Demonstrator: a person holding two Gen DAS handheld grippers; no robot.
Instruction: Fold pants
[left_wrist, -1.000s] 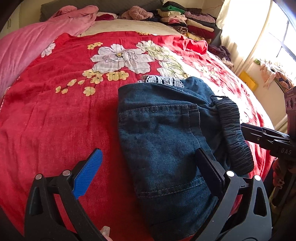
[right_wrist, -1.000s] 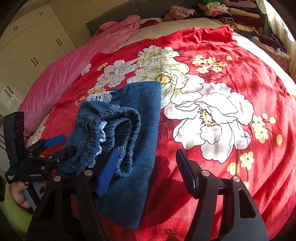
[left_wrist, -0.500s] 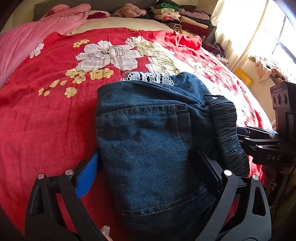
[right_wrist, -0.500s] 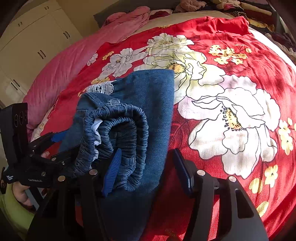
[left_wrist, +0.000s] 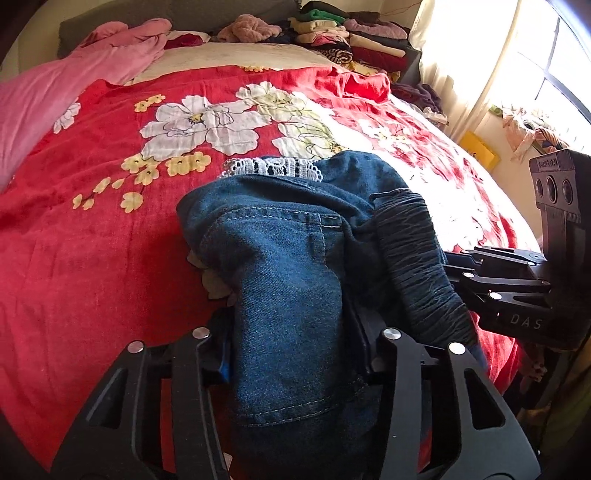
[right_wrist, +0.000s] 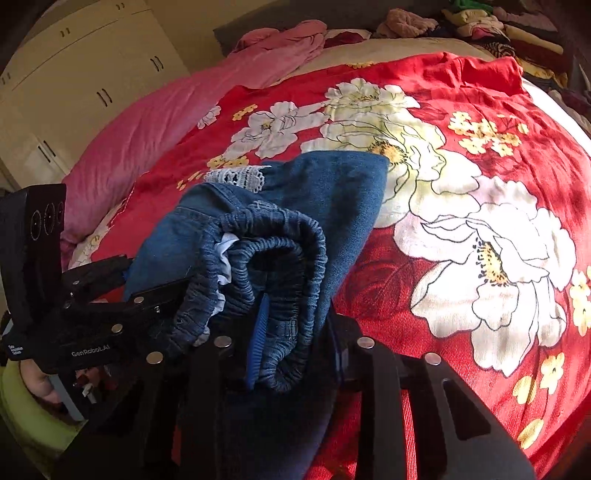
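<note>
**Both grippers clamped on the folded jeans**

So there's one pair of denim pants (left_wrist: 291, 295), already folded into a compact bundle, sitting on the red floral bedspread (left_wrist: 92, 258) and bunched up right between the jaws. The left gripper (left_wrist: 295, 354) is clenched on the pocket side, and the right gripper (right_wrist: 295, 339) pinches the elastic waistband (right_wrist: 273, 258) end. My guess is that the two grips on neighbouring edges keep the layers from sliding apart when the bundle gets lifted or moved. Beyond the jaws there's one pink blanket (left_wrist: 55, 96) and one stack of folded clothes (left_wrist: 351, 40).
</note>
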